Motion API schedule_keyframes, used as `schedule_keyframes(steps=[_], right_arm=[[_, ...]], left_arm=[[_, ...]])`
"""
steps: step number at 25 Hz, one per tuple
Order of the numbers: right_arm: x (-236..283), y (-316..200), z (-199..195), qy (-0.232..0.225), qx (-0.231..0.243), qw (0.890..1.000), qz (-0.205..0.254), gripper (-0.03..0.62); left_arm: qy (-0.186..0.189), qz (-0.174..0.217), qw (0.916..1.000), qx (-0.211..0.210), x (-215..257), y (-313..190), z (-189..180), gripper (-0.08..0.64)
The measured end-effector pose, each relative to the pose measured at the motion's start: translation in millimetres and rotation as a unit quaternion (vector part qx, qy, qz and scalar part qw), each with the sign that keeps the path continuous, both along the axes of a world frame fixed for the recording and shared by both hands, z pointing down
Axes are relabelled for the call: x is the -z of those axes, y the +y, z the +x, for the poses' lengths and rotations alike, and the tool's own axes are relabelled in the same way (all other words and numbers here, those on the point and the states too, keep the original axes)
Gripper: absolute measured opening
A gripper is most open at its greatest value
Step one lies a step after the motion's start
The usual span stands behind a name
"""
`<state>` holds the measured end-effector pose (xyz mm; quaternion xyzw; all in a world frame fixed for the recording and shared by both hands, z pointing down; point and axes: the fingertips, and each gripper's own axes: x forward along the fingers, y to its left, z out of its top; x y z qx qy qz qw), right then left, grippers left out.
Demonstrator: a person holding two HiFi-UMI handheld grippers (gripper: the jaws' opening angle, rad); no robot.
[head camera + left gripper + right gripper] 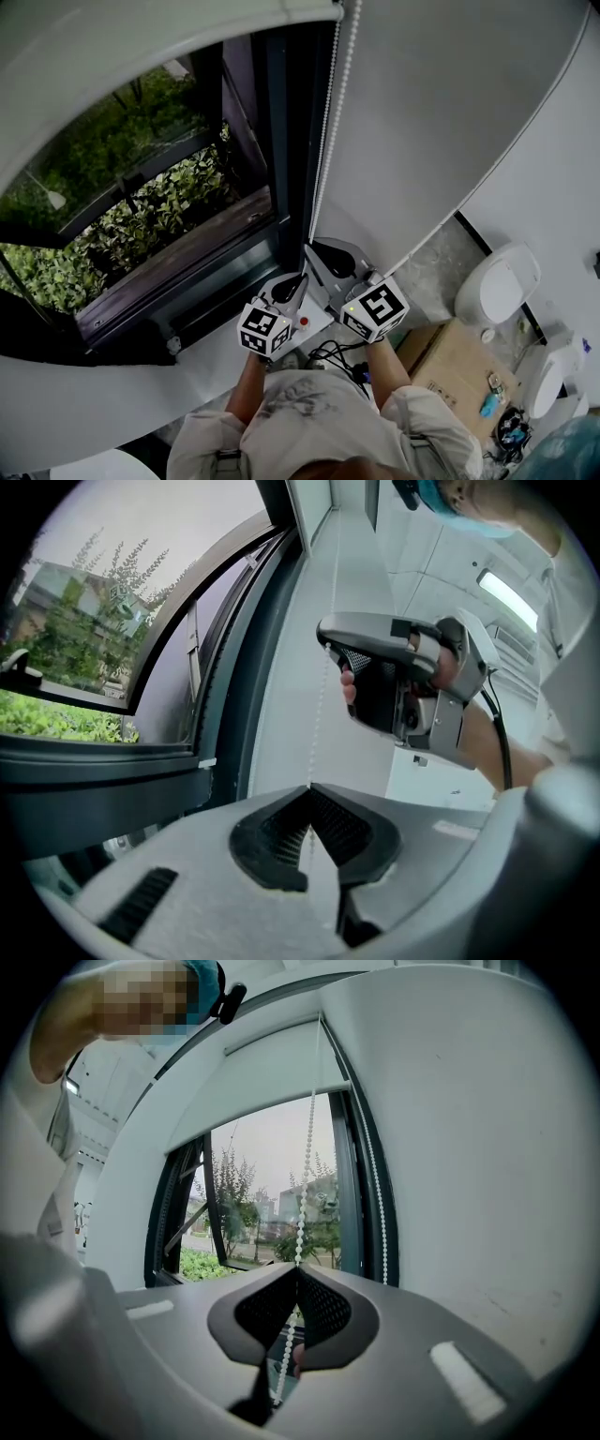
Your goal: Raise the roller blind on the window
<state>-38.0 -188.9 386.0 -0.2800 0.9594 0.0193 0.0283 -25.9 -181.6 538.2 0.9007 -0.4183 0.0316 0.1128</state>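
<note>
The white roller blind (262, 1068) covers only the top of the window, and in the head view it (112, 56) curves across the upper left. Its white bead chain (330, 112) hangs down the right side of the dark frame. My right gripper (314, 247) is shut on the chain (306, 1157), which runs up from its closed tips (298, 1270). Just below and left of it, my left gripper (301, 279) is also shut on the chain (319, 714) at the tips (309, 788). The right gripper (403, 682) shows above in the left gripper view. A second strand (375, 1194) hangs free by the wall.
The dark window frame (281, 141) and an opened sash (122, 187) are on the left, with green hedges (169, 197) outside. A white sill (131, 375) runs below. To the right stand a toilet (497, 286) and a cardboard box (455, 361); black cables (333, 354) lie by my body.
</note>
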Motion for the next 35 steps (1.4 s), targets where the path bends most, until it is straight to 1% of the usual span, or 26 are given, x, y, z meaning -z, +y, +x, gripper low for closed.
schedule_keyframes(steps=[10, 14, 19, 27, 33, 35], right_arm=[[-19.1, 3.8, 3.2, 0.000, -0.004, 1.000, -0.015, 0.011], [-31.5, 7.0, 3.2, 0.012, -0.007, 1.000, -0.023, 0.011], [-42.0, 11.7, 3.0, 0.012, -0.007, 0.999, -0.032, 0.011], [-41.2, 14.7, 4.9, 0.015, -0.008, 0.999, -0.028, 0.011], [-39.2, 14.8, 5.7, 0.015, -0.008, 1.000, -0.025, 0.011], [-38.9, 14.6, 6.0, 0.014, -0.008, 1.000, -0.024, 0.012]], left_arm=[[0.000, -0.005, 1.0000, 0.000, -19.1, 1.7, 2.5, 0.014], [-0.007, -0.015, 0.9999, -0.002, -30.9, 5.5, 2.8, 0.014], [-0.007, -0.026, 0.9996, -0.002, -42.1, 10.5, 2.5, 0.014], [0.024, -0.047, 0.9986, -0.001, -39.3, 17.8, -1.5, 0.015], [0.012, -0.038, 0.9992, 0.003, -28.6, 23.0, -6.6, 0.023], [0.014, -0.031, 0.9994, 0.002, -18.3, 24.9, -8.0, 0.046]])
